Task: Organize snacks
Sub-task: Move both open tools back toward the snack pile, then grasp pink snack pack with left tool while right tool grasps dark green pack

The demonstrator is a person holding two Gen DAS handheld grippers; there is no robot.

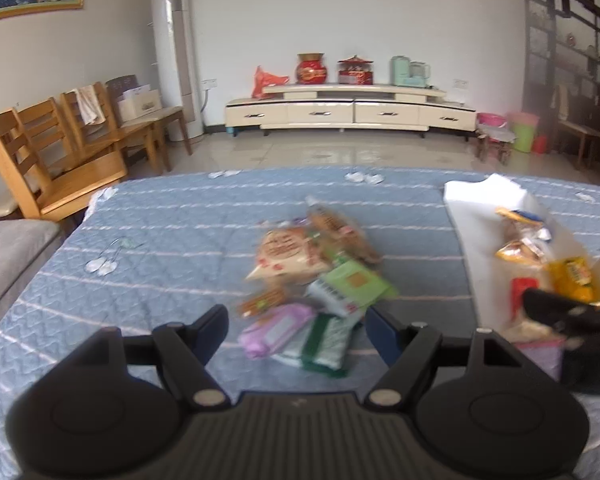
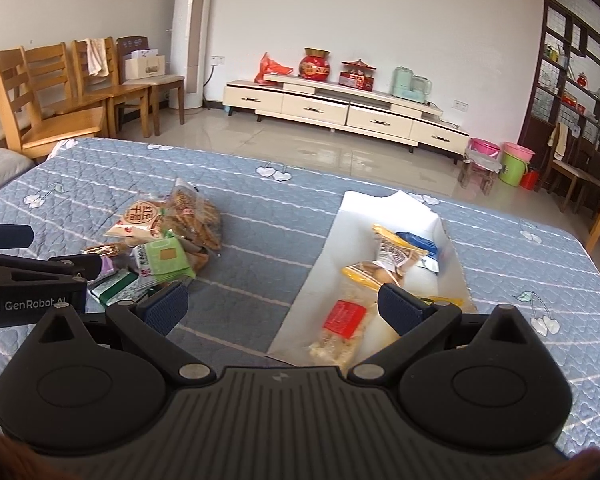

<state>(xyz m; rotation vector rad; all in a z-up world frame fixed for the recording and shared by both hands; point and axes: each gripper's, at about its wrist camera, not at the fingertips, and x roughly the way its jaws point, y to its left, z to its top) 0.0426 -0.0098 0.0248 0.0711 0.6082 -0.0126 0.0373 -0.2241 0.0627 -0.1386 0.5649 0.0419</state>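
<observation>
A pile of snack packets (image 1: pixel 312 272) lies on the blue quilted table cover; it also shows in the right wrist view (image 2: pixel 160 240). A white open box (image 2: pixel 384 208) at the right holds several packets, among them a red-labelled one (image 2: pixel 342 330); in the left wrist view the box (image 1: pixel 472 208) sits at the right. My left gripper (image 1: pixel 298 330) is open and empty, hovering over the near end of the pile, above a purple packet (image 1: pixel 276 330) and a green one (image 1: pixel 328 344). My right gripper (image 2: pixel 282 306) is open and empty over the box's near left edge.
The blue quilted cover (image 2: pixel 260 224) spreads over the whole surface. Wooden chairs (image 2: pixel 48 96) stand at the left beyond the table. A cream TV cabinet (image 2: pixel 340 108) lines the far wall. A grey cushion (image 1: pixel 8 252) lies at the left edge.
</observation>
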